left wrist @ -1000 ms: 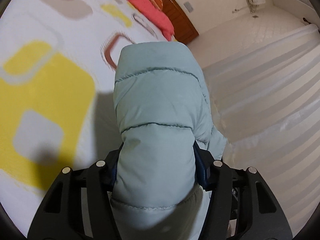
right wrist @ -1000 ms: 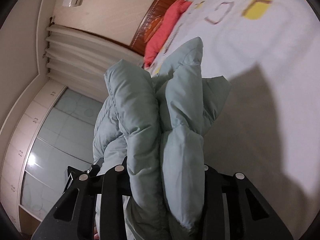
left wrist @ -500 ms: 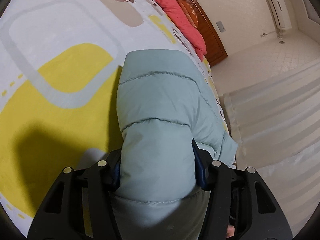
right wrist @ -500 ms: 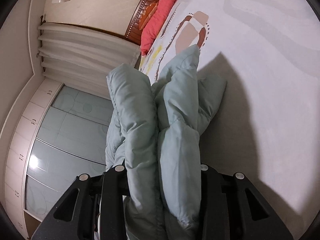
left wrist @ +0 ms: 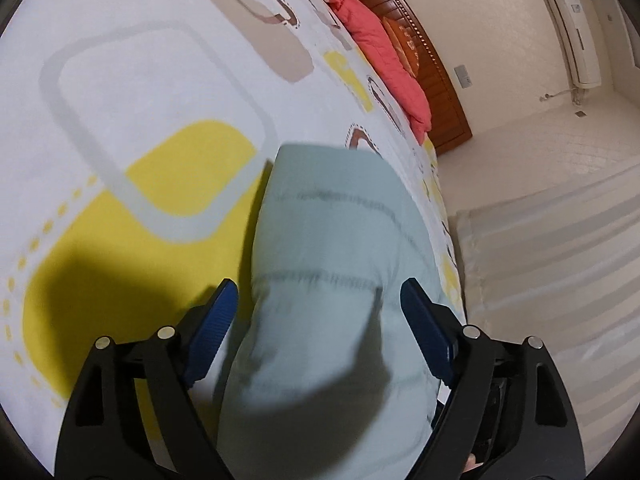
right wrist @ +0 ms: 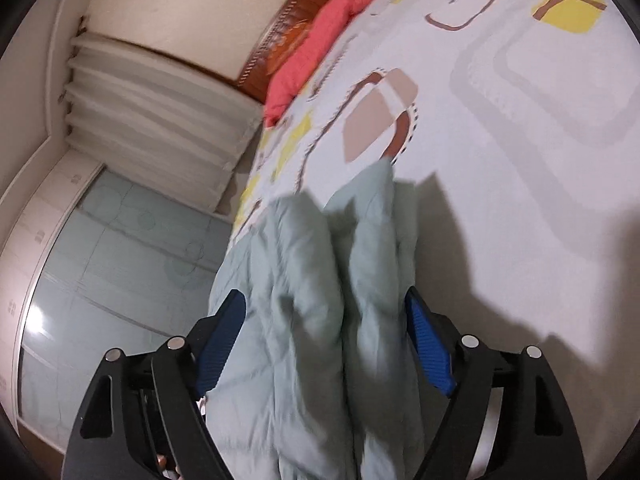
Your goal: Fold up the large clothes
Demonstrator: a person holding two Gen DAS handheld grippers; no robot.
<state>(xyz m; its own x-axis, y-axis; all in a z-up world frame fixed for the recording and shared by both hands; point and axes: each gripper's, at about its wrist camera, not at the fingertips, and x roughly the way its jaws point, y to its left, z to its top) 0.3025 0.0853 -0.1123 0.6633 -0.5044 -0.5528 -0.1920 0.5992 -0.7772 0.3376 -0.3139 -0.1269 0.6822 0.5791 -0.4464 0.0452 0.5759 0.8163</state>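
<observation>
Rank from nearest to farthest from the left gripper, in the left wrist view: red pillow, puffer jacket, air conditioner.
1. Puffer jacket, between the opening left gripper fingers.
2. Red pillow, at the bed's far end.
3. Air conditioner, on the far wall, upper right.

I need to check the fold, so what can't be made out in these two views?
- Jacket as a whole: both views cut it off at the bottom edge.
- Its stitching: motion-blurred, left view.
- Right pad touching the jacket or not: unclear, right view.
- Person's hands: hidden behind the gripper frames.

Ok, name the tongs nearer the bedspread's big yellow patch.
Left. The left tongs, opening around the jacket, sit beside the yellow patch; the right tongs, opening too, overlook white bedspread.
</observation>
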